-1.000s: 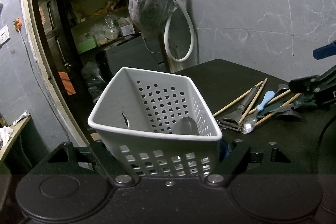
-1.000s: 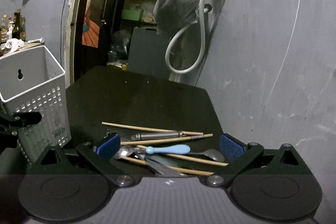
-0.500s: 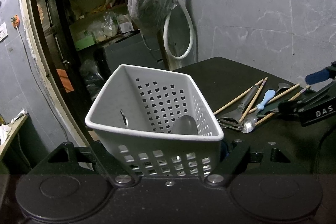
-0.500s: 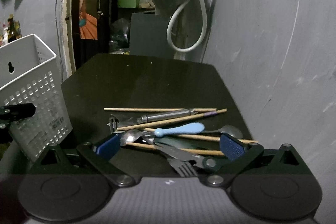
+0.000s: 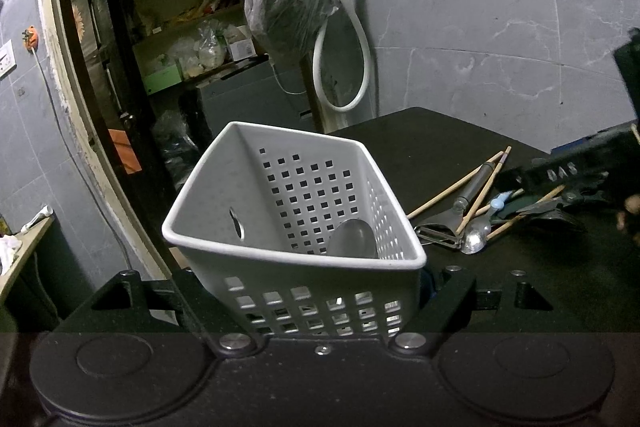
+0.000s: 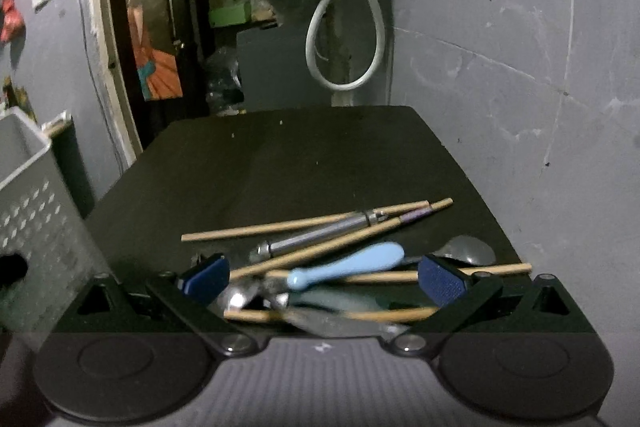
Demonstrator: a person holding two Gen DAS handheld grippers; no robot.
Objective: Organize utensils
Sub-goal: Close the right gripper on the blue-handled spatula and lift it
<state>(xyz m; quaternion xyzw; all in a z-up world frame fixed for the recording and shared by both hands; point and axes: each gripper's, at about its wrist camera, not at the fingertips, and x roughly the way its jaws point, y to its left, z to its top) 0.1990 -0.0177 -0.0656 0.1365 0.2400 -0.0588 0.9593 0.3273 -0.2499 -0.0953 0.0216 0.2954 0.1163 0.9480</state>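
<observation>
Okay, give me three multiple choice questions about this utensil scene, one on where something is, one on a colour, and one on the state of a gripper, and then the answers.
1. Where is the white basket?
A. Clamped between the left gripper's fingers
B. Hanging from the tap
C. Upside down on the table

2. What colour is the plastic handle lying in the utensil pile?
A. Red
B. Light blue
C. Yellow

3. What state is the right gripper in?
A. Shut on a chopstick
B. Shut on the basket
C. Open, its pads spread either side of the pile

Answers:
1. A, since the left gripper has a finger pressed against each side of the basket's base in the left wrist view.
2. B, since the handle shows pale blue among the wooden chopsticks.
3. C, since the blue pads stand wide apart with nothing pinched between them.
</observation>
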